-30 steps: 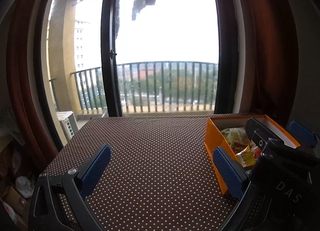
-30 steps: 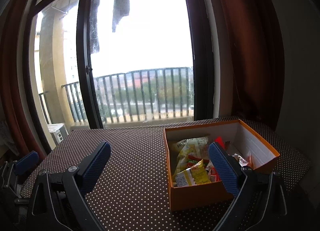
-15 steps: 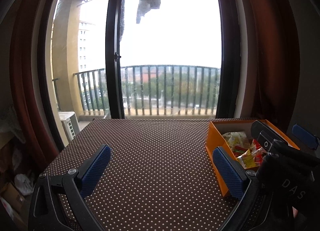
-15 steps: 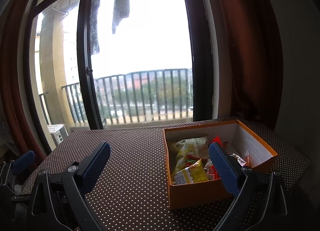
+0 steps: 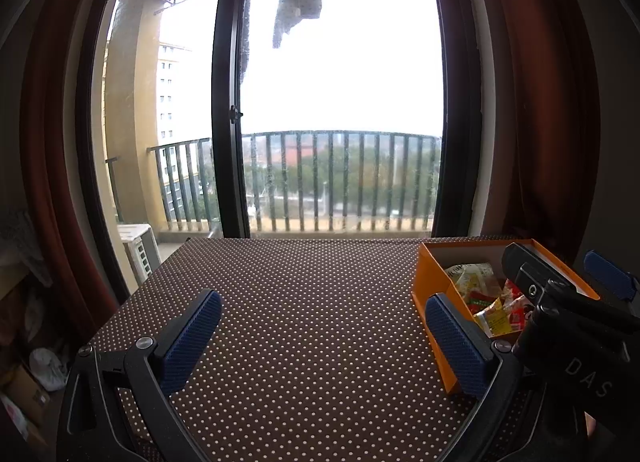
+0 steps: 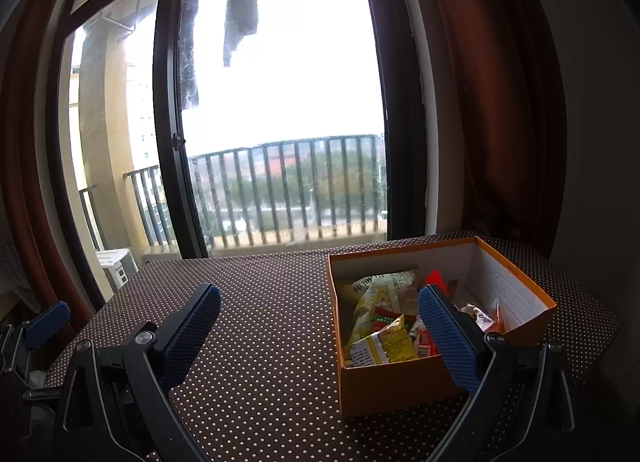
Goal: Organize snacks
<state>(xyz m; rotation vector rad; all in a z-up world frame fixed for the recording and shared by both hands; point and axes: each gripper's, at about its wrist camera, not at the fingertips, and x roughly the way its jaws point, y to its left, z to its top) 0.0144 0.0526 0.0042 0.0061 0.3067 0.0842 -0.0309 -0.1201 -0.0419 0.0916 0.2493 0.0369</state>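
The left claw (image 5: 324, 342) is held level and low above the tabletop (image 5: 312, 302), aimed straight at the balcony window (image 5: 340, 102) at 12 o'clock. Its jaws stand wide apart, released, with nothing between the blue pads (image 5: 192, 338) but bare dotted cloth.

The right claw (image 6: 320, 338) takes the same pose: level, pointing toward the window, released with its jaws fully spread and gripping nothing. In its own view the right-hand pad (image 6: 448, 342) overlaps the near wall of the orange box (image 6: 400, 386), though whether it touches the box cannot be told; the left-hand pad hangs over open cloth.

The orange box sits on the tabletop at about 3 o'clock from the left claw (image 5: 434, 286), toward the right edge, open at the top. The snacks (image 6: 384, 326) lie heaped inside it: yellow and green packets toward the left wall, red wrappers in the middle and right. From the left wrist view, the right claw's black body (image 5: 560, 314) reaches in over the box at 3 o'clock, hiding part of its contents.

Dark red curtains (image 6: 500, 102) hang on either side of the window.
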